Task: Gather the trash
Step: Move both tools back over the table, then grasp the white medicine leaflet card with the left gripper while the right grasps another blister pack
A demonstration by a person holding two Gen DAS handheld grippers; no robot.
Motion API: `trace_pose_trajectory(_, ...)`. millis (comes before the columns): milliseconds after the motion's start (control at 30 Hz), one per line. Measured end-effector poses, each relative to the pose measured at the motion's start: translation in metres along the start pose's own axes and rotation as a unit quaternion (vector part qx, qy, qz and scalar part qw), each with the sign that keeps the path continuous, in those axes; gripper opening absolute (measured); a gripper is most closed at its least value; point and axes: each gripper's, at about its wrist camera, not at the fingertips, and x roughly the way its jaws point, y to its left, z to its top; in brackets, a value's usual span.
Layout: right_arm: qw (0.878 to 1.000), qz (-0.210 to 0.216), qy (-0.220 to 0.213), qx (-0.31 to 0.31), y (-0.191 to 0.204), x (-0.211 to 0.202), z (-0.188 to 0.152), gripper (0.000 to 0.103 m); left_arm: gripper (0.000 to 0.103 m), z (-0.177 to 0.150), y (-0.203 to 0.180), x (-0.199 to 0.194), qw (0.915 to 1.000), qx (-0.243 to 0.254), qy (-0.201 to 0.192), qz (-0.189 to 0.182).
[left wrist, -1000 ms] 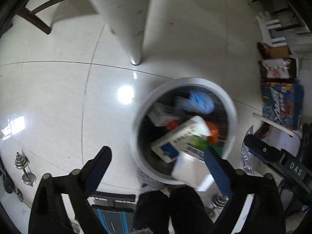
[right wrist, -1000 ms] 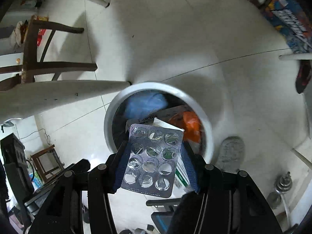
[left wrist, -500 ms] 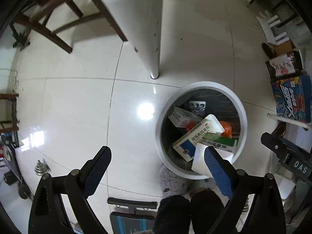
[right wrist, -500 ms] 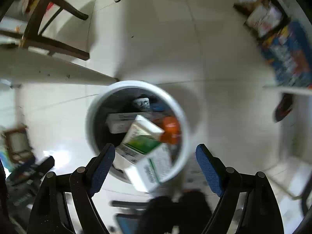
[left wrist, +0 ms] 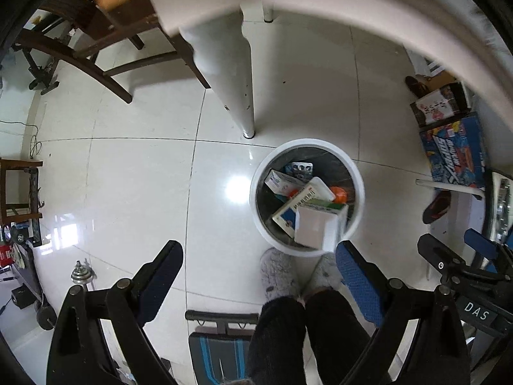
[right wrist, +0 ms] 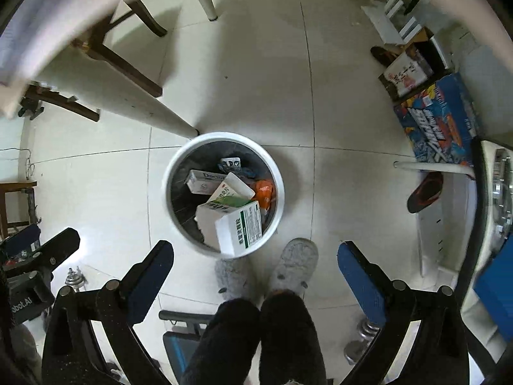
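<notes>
Above the round white plastic trash bin [right wrist: 278,173] of cartons, both grippers, left gripper [left wrist: 258,268] and right gripper [right wrist: 255,264], hang with fingers spread, empty; the right's have just been opening.

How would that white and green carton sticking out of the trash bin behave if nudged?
The white and green carton leans over the bin's rim, so it could tip out. It looks like thin cardboard, probably light. Its flat faces should stop it rolling.

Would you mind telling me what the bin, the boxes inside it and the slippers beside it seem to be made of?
Bin: probably white plastic, given its smooth, slightly glossy rim; a dark wrinkled liner looks like thin film.
Boxes: printed cardboard, with flat faces, sharp folded edges and matte print.
Slippers: grey fleece-like fabric, with a fuzzy, soft surface.
</notes>
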Motion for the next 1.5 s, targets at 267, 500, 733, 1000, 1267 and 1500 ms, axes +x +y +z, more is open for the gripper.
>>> trace_pose_trajectory(267,1.000,0.011,-0.015,-0.009,0.012,-0.112,-0.026,0.103,0.097,-0.023,0.006,-0.110,0.9998,0.009,-0.016,-0.008)
trace_pose_trajectory(500,0.999,0.037,-0.032,-0.010,0.023,-0.223,-0.048,0.103,0.097,-0.032,0.009,-0.209,0.9980,0.022,-0.056,-0.018)
trace_pose_trajectory(733,0.992,0.092,-0.077,0.028,0.013,-0.311,-0.038,0.103,0.097,-0.015,-0.007,-0.278,0.9927,0.037,-0.115,-0.005)
trace_pose_trajectory(1000,0.981,0.113,-0.123,0.099,-0.070,-0.362,0.054,0.103,0.097,0.080,-0.074,-0.308,0.9866,0.034,-0.159,0.017)
trace_pose_trajectory(1267,0.982,0.034,-0.110,0.149,-0.240,-0.340,0.211,0.103,0.097,0.230,-0.217,-0.273,0.9877,0.056,-0.139,0.045)
trace_pose_trajectory(1500,0.987,-0.115,0.050,-0.099,-0.302,-0.275,0.337,0.103,0.097,0.313,-0.317,-0.218,0.9899,0.086,-0.094,0.063)
